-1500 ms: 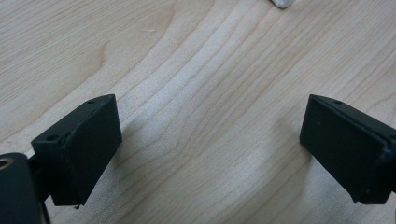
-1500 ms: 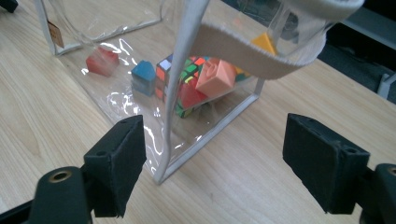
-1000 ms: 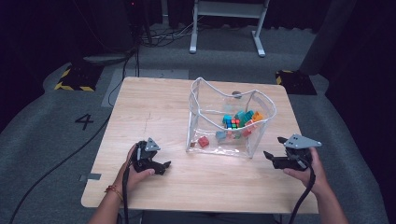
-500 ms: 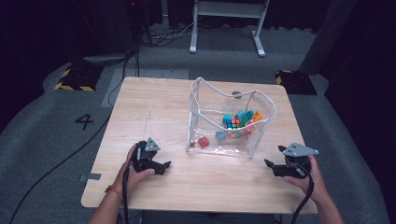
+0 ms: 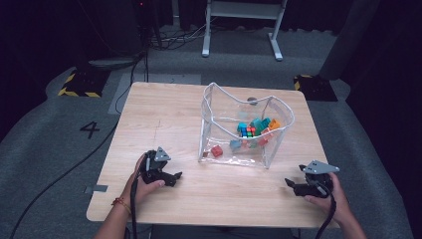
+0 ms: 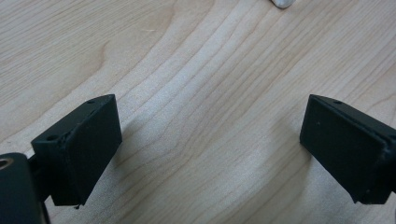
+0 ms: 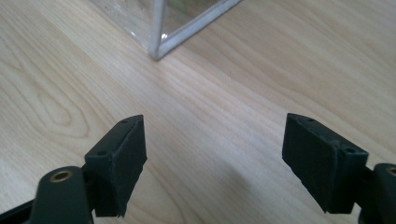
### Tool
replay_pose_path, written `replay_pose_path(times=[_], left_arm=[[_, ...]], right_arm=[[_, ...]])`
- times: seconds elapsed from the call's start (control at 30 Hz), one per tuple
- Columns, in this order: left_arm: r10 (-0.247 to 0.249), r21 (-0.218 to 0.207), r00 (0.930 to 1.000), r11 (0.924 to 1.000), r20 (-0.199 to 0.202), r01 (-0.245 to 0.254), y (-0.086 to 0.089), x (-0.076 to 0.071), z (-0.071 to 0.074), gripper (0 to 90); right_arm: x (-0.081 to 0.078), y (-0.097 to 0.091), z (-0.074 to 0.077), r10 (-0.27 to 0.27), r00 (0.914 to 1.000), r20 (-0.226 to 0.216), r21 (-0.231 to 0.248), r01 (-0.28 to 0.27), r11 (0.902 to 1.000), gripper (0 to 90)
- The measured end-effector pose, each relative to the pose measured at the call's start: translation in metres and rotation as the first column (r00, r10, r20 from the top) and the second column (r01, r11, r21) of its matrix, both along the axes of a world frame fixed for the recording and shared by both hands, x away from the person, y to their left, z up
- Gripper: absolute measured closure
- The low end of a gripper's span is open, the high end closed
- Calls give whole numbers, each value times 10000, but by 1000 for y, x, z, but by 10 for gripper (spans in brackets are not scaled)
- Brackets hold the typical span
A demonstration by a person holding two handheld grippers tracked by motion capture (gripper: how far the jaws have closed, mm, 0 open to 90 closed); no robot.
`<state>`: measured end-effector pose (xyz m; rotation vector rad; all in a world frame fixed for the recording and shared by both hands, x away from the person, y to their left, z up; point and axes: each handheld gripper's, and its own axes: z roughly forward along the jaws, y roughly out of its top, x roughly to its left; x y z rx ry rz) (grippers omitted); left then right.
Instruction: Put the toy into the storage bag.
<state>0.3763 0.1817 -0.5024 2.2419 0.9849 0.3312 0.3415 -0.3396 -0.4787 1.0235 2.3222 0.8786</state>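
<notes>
Clear bag (image 5: 244, 127), standing open right of centre in the high view, on the wooden surface (image 5: 164, 112), with a heap of coloured blocks (image 5: 254, 130) inside toward its right and one red block (image 5: 217, 151) at its lower left corner. Soft-walled and light by the look of it, so likely to slide or fold if pushed from one side only; blocks could then shift or spill toward the open rim. Corner seam of the bag (image 7: 159, 49) close ahead in the right gripper view, upper middle of the frame.

Right gripper (image 5: 293, 185) low at the lower right, fingers (image 7: 119, 161) spread wide, grasping nothing, well apart from the bag. Left gripper (image 5: 174, 177) at the lower left, fingers (image 6: 86, 140) likewise released over bare wood. Thin plastic hard to judge for depth: easy to close on air, or to pinch only the white rim cord (image 5: 226, 97) and tip the whole bag.
</notes>
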Motion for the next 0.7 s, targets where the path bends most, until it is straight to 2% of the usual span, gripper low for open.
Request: replay_pose_path(times=[0.23,0.4,0.47,0.5,0.7], left_arm=[[8,3,10000,10000,2,-8,0,0,0,57],[7,1,10000,10000,11,-7,0,0,0,56],[6,3,10000,10000,2,-6,0,0,0,57],[5,2,10000,10000,5,-5,0,0,0,56],[8,6,10000,10000,5,-8,0,0,0,56]], right_arm=[[-7,-13,-14,-278,9988,-402,181,285,9994,222],[-10,-24,-21,-666,9958,-623,1007,727,9923,200],[-11,-25,-24,-828,9951,-544,1466,900,9851,195],[-12,-27,-24,-810,9954,-506,1239,867,9885,191],[-12,-26,-24,-897,9944,-558,1381,966,9857,179]])
